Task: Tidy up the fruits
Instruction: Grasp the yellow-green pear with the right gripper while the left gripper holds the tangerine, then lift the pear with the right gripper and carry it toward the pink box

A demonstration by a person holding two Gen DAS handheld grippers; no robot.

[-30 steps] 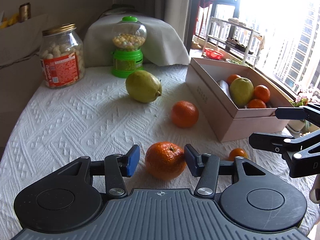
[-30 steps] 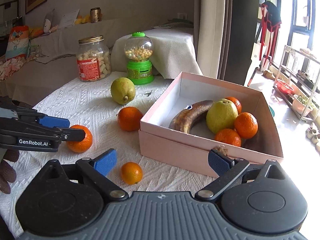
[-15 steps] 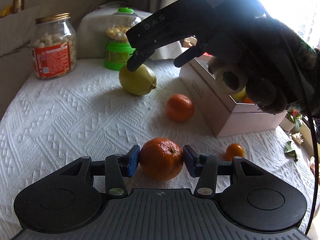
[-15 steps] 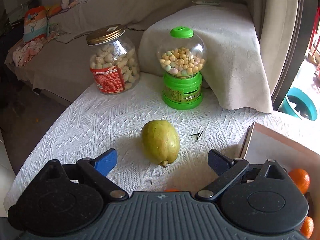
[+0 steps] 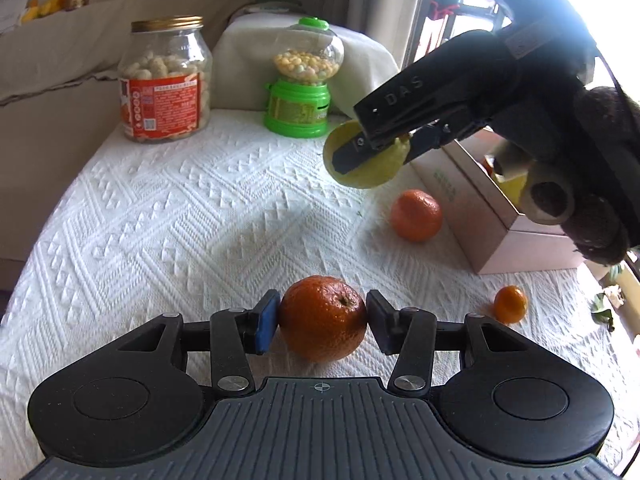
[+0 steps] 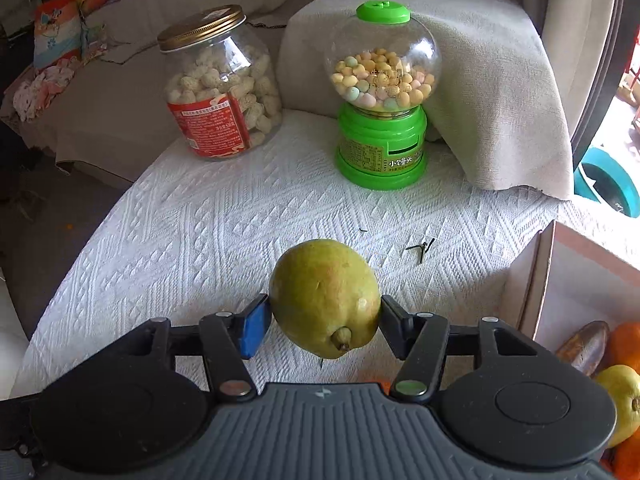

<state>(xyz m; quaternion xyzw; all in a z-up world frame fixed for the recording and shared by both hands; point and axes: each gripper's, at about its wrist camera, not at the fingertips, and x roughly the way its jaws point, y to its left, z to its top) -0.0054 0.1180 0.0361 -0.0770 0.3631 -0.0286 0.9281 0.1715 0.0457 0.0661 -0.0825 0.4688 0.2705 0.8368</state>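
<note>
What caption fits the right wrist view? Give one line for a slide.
Right gripper closing on a green pear above the white tablecloth, jar and candy dispenser behind.

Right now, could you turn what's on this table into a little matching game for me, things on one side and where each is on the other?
Things:
1. pear
2. big orange
3. peanut jar
4. small orange

Places:
A. between the left gripper pads
B. loose on the cloth near the pink box
C. between the right gripper pads, whose jaws are closing
D. standing left of the green candy dispenser

Pairs: 1-C, 2-A, 3-D, 4-B
</note>
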